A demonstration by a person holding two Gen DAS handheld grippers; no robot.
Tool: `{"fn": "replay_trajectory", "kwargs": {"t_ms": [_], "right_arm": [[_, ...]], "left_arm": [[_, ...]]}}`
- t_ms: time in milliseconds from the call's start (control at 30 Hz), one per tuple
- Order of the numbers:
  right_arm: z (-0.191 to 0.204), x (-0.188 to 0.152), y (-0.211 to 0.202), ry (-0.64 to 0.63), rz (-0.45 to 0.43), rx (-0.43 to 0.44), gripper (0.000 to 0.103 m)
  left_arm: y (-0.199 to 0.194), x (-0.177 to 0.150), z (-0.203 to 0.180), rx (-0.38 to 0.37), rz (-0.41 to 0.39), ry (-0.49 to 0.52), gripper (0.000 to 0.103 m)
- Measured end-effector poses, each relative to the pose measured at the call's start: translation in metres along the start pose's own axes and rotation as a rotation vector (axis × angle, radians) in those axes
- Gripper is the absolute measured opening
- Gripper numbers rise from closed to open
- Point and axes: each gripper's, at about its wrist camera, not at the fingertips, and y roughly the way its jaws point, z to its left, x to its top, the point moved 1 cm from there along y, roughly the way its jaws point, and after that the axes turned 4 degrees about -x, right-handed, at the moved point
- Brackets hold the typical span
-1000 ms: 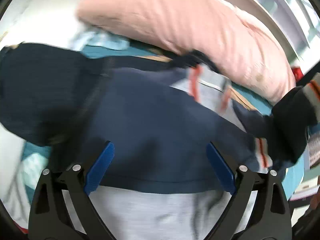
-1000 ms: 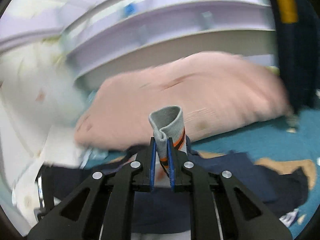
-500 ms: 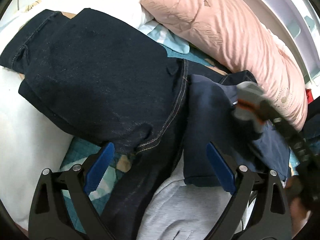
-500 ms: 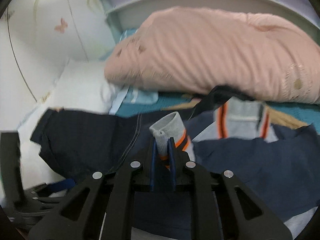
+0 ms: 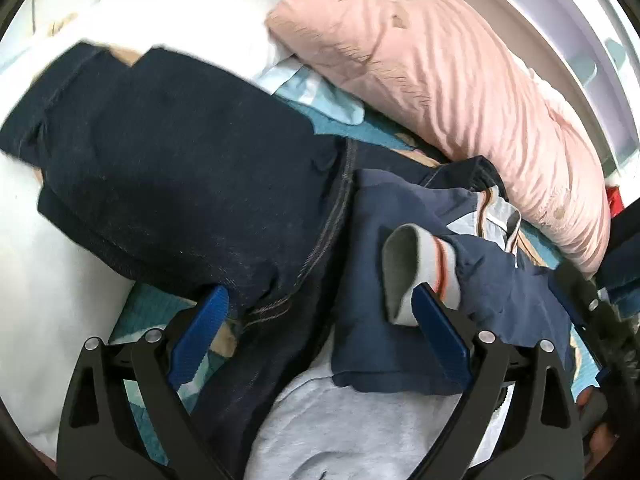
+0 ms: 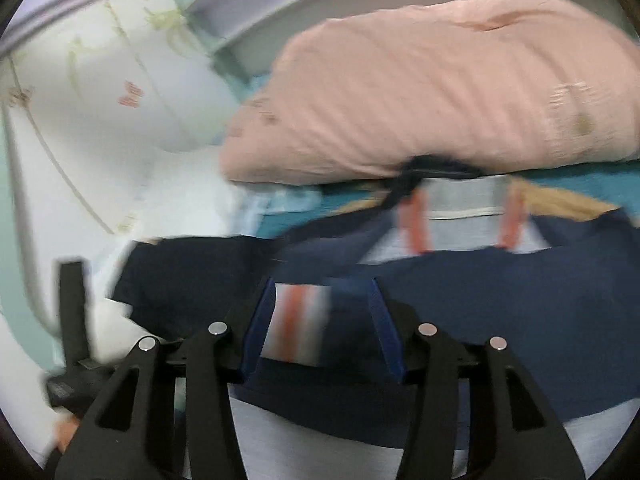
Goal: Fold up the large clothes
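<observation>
Our right tongs [image 6: 320, 320] tilt downward, jaws opening, the grey, orange-striped cuff [image 6: 298, 326] loose between them on the navy sweatshirt [image 5: 400, 280]. Our left tongs [image 5: 320, 320] hang wide and empty above it. Dark jeans [image 5: 180, 184] and a pink pillow [image 5: 460, 100] crowd the bed.

One pair of dark jeans [image 5: 160, 184] lies at the left. One navy garment [image 5: 404, 320] with grey and orange trim lies to its right, and one grey ribbed cuff [image 5: 416, 264] (striped orange) rests on it. One light grey garment [image 5: 360, 432] sits nearest. One pink pillow [image 5: 460, 96] lies far right, one white pillow [image 5: 168, 12] far left. Two grippers appear, left gripper [image 5: 320, 320] and right gripper [image 6: 320, 320].
</observation>
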Motion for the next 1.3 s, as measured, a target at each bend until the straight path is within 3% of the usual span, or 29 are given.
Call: {"fn": "replay_trajectory", "kwargs": {"t_ms": [133, 200, 233, 267, 400, 500, 633, 767, 867, 1033, 1167, 1300], "right_arm": [[-0.047, -0.016, 0.001, 0.005, 0.055, -0.116, 0.046], [-0.071, -0.03, 0.016, 0.008, 0.12, -0.163, 0.035], [-0.08, -0.037, 0.024, 0.016, 0.16, -0.171, 0.034], [-0.095, -0.05, 0.042, 0.044, 0.252, -0.162, 0.031], [-0.101, -0.052, 0.038, 0.028, 0.224, -0.095, 0.032], [-0.108, -0.037, 0.016, 0.052, 0.175, -0.05, 0.033], [-0.131, -0.02, -0.017, 0.012, 0.102, -0.115, 0.038], [-0.164, -0.011, -0.038, -0.007, 0.084, -0.217, 0.04], [-0.2, -0.011, -0.047, 0.038, 0.088, -0.261, 0.04], [-0.235, -0.003, -0.04, 0.09, 0.118, -0.292, 0.04], [-0.246, 0.008, -0.023, 0.103, 0.138, -0.258, 0.04], [-0.246, 0.021, -0.006, 0.067, 0.153, -0.215, 0.04]], "left_arm": [[-0.004, 0.003, -0.015, 0.065, -0.023, 0.003, 0.093], [-0.009, 0.002, -0.021, 0.118, -0.064, -0.003, 0.093], [-0.011, 0.002, -0.026, 0.149, -0.077, 0.009, 0.093], [-0.011, 0.001, -0.031, 0.164, -0.082, 0.028, 0.093], [0.003, -0.002, -0.055, 0.077, -0.025, 0.115, 0.093], [0.021, 0.002, -0.061, 0.033, 0.015, 0.123, 0.093], [0.049, 0.014, -0.065, 0.021, 0.063, 0.13, 0.093], [0.077, 0.028, -0.058, 0.032, 0.108, 0.134, 0.093], [0.094, 0.039, -0.049, -0.039, 0.166, 0.085, 0.093], [0.114, 0.054, -0.042, -0.08, 0.223, 0.083, 0.093], [0.123, 0.062, -0.05, -0.07, 0.242, 0.17, 0.093], [0.126, 0.072, -0.047, -0.134, 0.257, 0.145, 0.093]]}}
